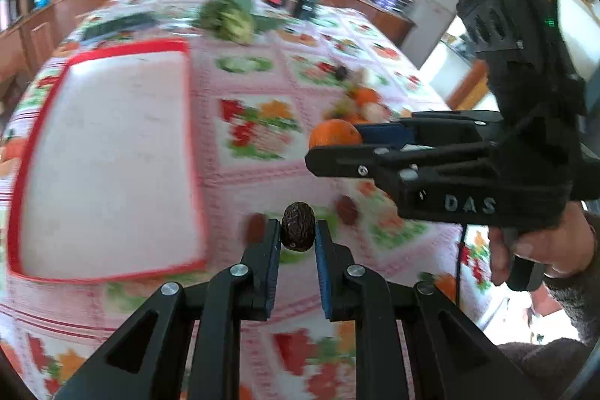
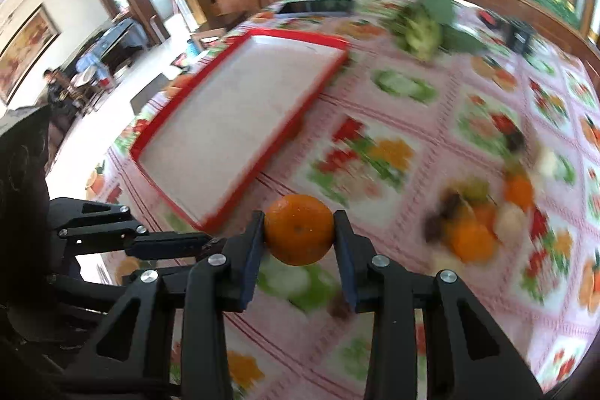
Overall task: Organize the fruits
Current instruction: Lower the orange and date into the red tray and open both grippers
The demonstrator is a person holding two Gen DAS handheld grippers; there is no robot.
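1. Red-rimmed tray lies bare on the desk, far left.
2. Left gripper fingers clamp a wrinkled date; being small, it may slip.
3. Right gripper fingers pinch an orange, which could roll out.

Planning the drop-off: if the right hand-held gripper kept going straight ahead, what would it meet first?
Probably the red-rimmed tray: the right hand-held gripper, clamping the orange, points near its closest corner, though blur leaves depth unclear.

Two grippers are showing, the left gripper and the right gripper. One red tray is sitting there, and one leafy vegetable. The blurred fruit pile is defying a count.
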